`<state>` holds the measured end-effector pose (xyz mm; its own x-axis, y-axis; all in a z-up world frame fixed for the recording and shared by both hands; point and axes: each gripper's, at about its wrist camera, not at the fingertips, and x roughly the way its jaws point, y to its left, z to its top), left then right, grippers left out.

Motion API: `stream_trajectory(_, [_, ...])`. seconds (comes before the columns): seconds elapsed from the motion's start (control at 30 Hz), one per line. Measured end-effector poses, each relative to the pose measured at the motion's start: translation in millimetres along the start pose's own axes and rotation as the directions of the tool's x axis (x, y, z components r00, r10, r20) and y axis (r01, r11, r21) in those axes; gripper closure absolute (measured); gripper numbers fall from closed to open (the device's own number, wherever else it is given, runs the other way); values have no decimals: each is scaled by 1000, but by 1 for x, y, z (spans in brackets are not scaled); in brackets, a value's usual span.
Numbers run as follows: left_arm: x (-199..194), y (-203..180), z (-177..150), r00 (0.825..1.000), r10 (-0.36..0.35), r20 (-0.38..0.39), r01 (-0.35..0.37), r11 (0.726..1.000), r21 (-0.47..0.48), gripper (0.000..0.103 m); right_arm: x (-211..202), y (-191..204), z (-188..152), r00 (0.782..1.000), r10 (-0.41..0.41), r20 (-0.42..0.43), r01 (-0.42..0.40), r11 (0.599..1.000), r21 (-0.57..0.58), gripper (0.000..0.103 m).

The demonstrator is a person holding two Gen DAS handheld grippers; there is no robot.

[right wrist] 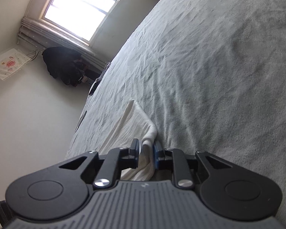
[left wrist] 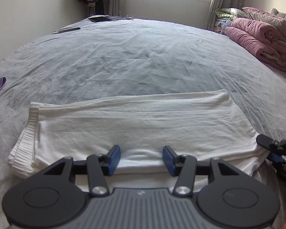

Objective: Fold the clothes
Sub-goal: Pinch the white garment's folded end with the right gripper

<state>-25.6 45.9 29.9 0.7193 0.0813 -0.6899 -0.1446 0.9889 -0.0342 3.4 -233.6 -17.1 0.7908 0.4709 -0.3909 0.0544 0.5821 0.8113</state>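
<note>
Left wrist view: a white garment [left wrist: 135,126], already folded into a long band, lies across the near part of the grey bed sheet [left wrist: 143,57]. The left claw [left wrist: 141,159] stands spread over the garment's near edge, its blue pads [left wrist: 114,159] either side of the cloth, not pressing on it. The right claw [left wrist: 270,148] shows at the garment's right end. To do this step well, the left claw probably needs to close on all the layers at once, level with the right.

Right wrist view: the right claw [right wrist: 145,152] pinches a bunched end of the white garment [right wrist: 131,122] between its pads. Lifting both ends evenly should keep the fold square; an uneven lift risks dragging layers apart.
</note>
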Motion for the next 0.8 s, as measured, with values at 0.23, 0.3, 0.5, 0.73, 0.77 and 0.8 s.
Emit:
stream_trajectory(0.23, [1, 3, 2, 1000, -10, -8, 10, 1000, -3, 51, 8, 10, 1, 997, -72, 0, 72, 997, -21, 78])
stream_trajectory(0.3, [1, 5, 3, 1000, -16, -11, 16, 1000, -11, 51, 9, 9, 1, 997, -80, 2, 80, 997, -9, 82])
stream_trajectory(0.5, [1, 8, 2, 1000, -19, -15, 18, 1000, -17, 51, 2, -2, -1, 997, -79, 20, 78, 996, 46, 98])
stream_trajectory(0.73, [3, 10, 5, 1000, -18, -23, 17, 1000, -24, 51, 1, 18, -6, 992, -114, 49, 116, 992, -47, 98])
stream_trajectory(0.77, [3, 13, 6, 999, -26, -27, 25, 999, -39, 51, 2, 24, -8, 991, -122, 57, 127, 989, -79, 98])
stream_trajectory(0.8, [2, 16, 8, 999, -37, -32, 35, 998, -60, 51, 4, 32, -10, 989, -130, 67, 137, 984, -117, 97])
